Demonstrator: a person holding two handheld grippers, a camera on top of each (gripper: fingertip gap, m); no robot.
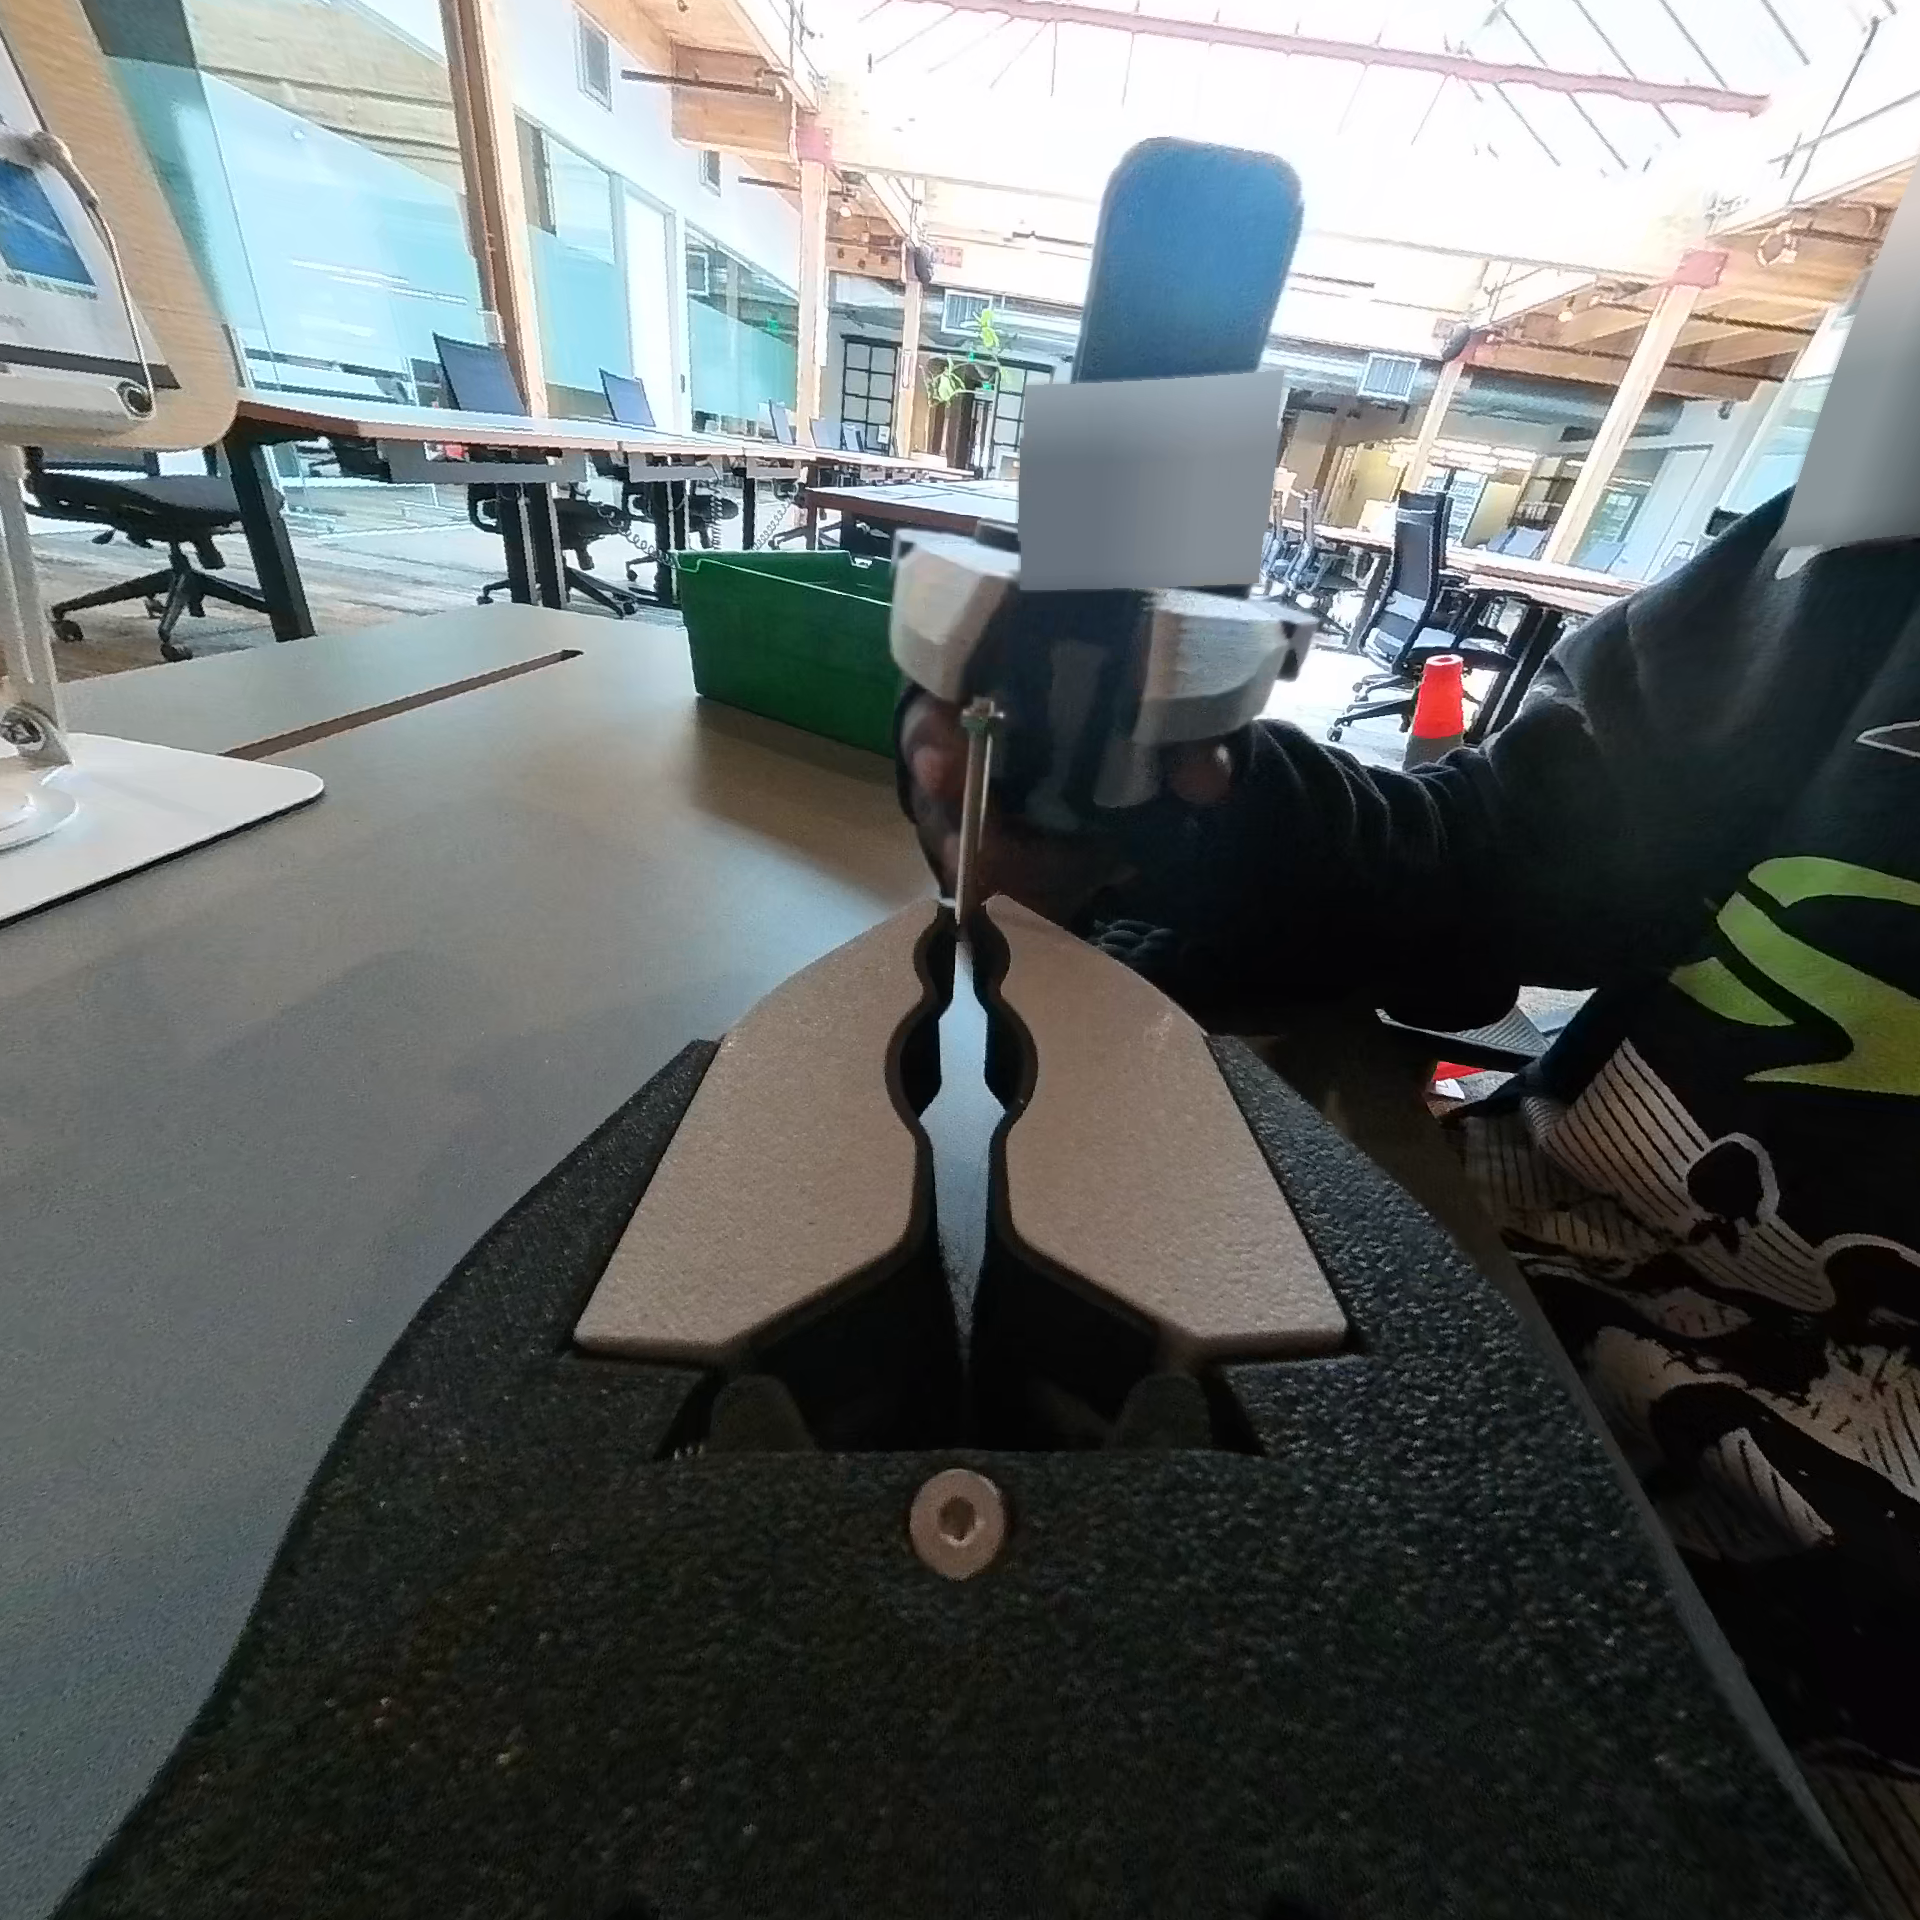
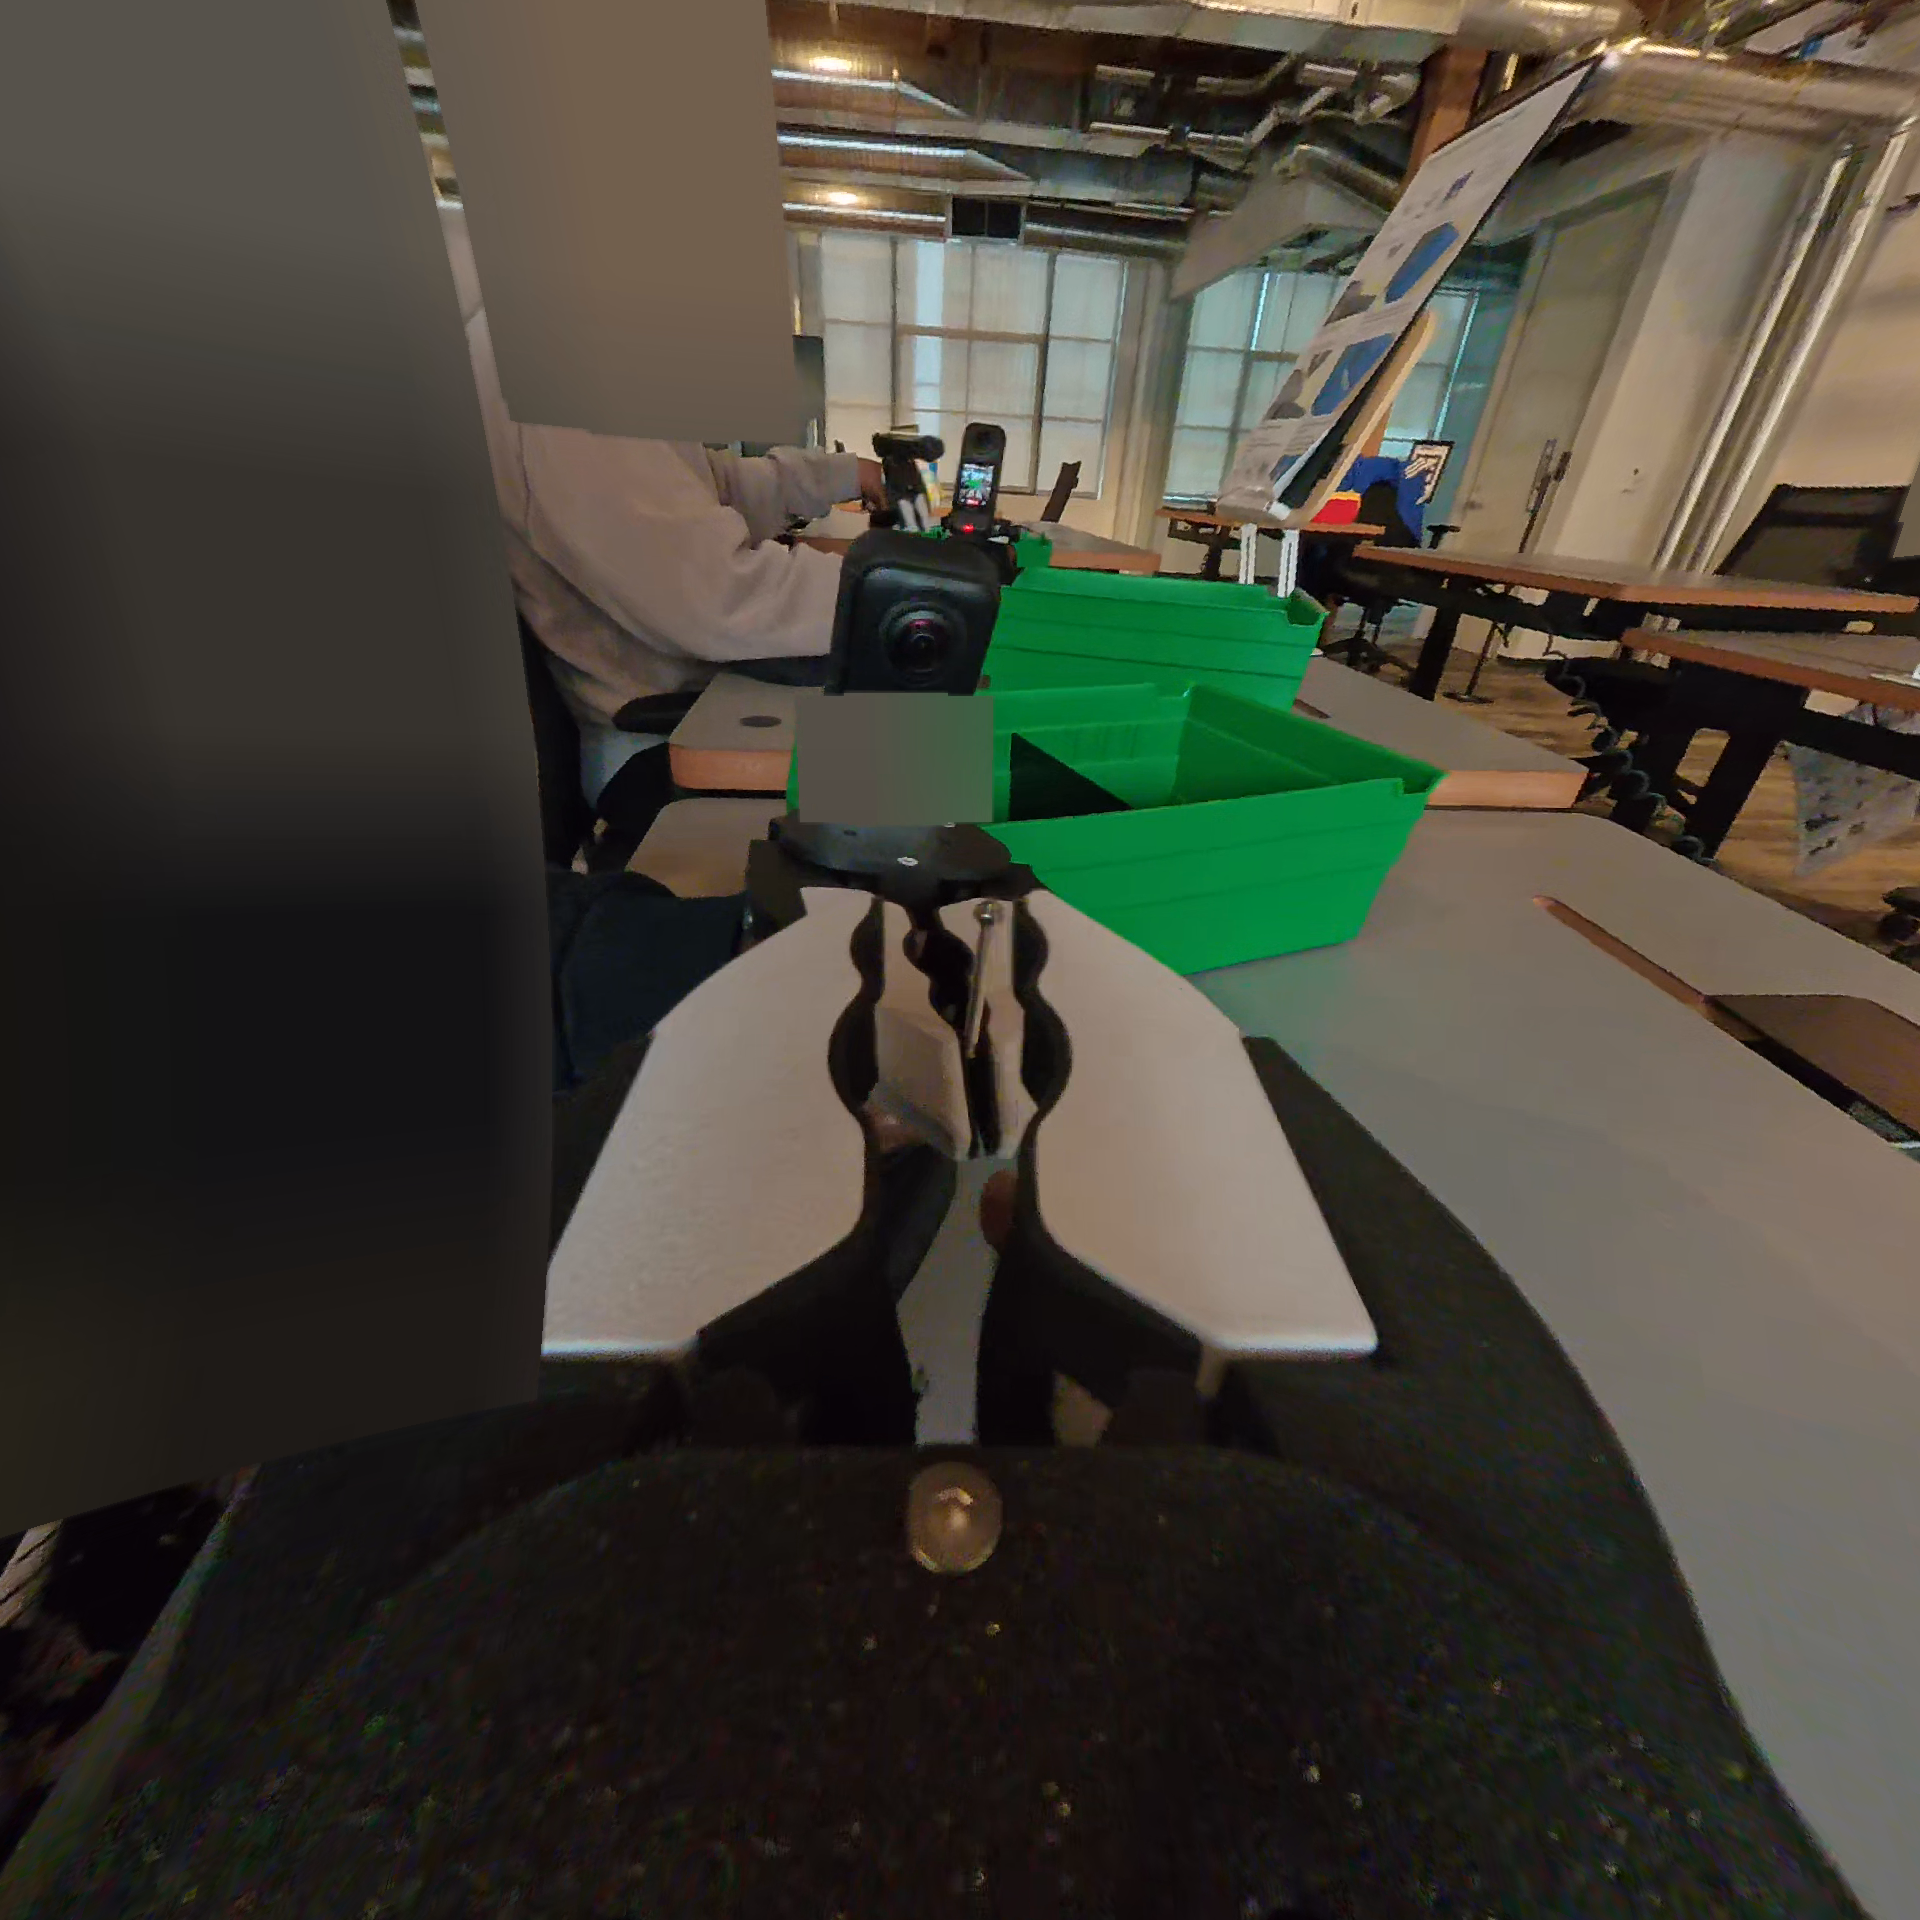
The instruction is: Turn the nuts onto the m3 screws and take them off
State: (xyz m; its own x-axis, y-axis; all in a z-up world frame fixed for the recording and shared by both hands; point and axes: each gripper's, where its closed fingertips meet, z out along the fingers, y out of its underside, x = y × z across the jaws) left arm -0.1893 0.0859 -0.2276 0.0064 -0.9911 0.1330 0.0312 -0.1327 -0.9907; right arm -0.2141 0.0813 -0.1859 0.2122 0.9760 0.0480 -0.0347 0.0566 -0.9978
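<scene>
Left tongs [image 1: 961, 920] clamp a long screw [image 1: 974, 810] upright (nut [image 1: 982, 715] atop) while right tongs [image 2: 945, 920] stand apart around it.

Grey table [image 2: 1507, 1039] w/ green bin [image 2: 1226, 873] & white base [image 1: 156, 821].
</scene>
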